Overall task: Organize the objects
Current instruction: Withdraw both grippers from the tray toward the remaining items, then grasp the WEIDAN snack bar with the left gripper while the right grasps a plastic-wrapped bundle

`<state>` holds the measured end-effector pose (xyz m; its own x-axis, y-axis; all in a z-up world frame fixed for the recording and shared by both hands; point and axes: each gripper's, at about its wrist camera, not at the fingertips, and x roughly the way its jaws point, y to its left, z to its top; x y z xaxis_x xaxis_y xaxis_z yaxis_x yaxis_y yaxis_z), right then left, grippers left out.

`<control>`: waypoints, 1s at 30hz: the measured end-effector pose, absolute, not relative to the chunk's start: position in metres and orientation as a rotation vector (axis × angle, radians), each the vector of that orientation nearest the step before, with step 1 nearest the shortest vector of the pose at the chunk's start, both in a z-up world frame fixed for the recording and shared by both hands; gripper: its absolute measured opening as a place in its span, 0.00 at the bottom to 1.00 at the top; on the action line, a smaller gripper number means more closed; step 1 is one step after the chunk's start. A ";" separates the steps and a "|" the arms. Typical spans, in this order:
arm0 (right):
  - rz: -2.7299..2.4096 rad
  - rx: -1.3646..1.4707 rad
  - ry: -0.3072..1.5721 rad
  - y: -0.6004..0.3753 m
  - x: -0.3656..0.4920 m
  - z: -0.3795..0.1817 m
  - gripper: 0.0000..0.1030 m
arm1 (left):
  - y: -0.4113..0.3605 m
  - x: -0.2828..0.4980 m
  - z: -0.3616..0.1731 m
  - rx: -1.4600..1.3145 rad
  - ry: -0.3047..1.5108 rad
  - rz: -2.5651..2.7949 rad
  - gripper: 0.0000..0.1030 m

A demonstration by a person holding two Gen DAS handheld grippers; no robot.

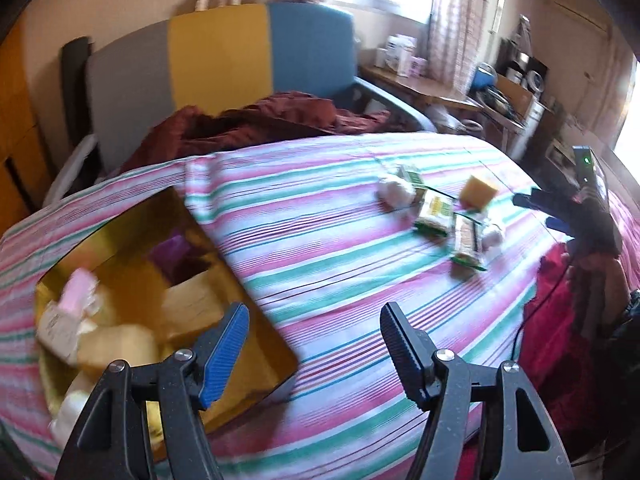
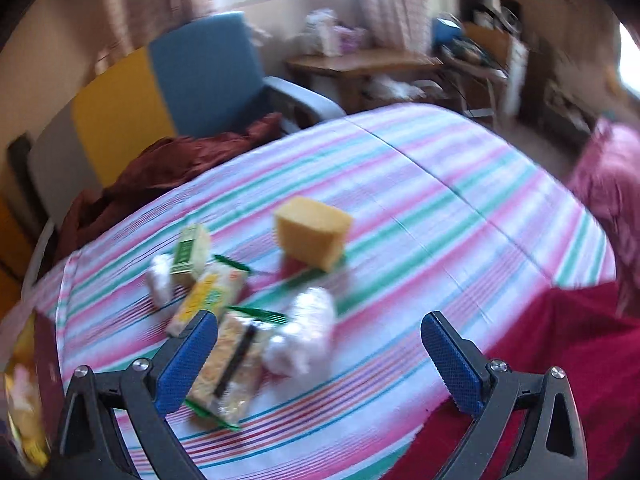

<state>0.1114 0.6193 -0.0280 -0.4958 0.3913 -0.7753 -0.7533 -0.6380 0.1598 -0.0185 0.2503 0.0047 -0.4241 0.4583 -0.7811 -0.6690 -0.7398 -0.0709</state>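
A gold box [image 1: 256, 340] sits on the striped bedcover at the left, holding several pale and pink packets [image 1: 76, 308]. My left gripper [image 1: 314, 344] is open and empty beside the box's right rim. A loose group lies further right: a yellow sponge [image 2: 310, 236], green-edged snack packets [image 2: 230, 368], a small green carton [image 2: 188, 254] and white wrapped bundles [image 2: 306, 330]. My right gripper [image 2: 320, 354] is open and empty, just above the nearest packet and bundle. It also shows in the left wrist view [image 1: 540, 212].
The striped bedcover [image 2: 440, 208] has free room to the right. A dark red blanket [image 1: 248, 120] lies at the back before a grey, yellow and blue chair [image 1: 216, 52]. A red cloth [image 2: 540, 344] hangs at the near right edge. A cluttered table [image 2: 360, 64] stands behind.
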 end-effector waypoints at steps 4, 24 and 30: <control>2.119 -0.921 0.738 0.631 0.122 -0.030 0.99 | 0.291 -0.021 -0.004 -1.090 0.357 2.079 0.66; 2.139 -0.956 0.850 0.637 0.118 -0.036 1.00 | 0.462 -0.053 -0.057 -1.066 0.507 1.820 0.57; 2.143 -0.964 0.882 0.638 0.119 -0.037 1.00 | 0.504 -0.061 -0.076 -1.073 0.564 1.777 0.57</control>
<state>0.1192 0.6382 -0.0368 -0.5401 0.2604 -0.8003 -0.7483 -0.5837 0.3151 -0.0608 0.5038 -0.0763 -0.1634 0.4883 -0.8573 -0.8934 -0.4418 -0.0813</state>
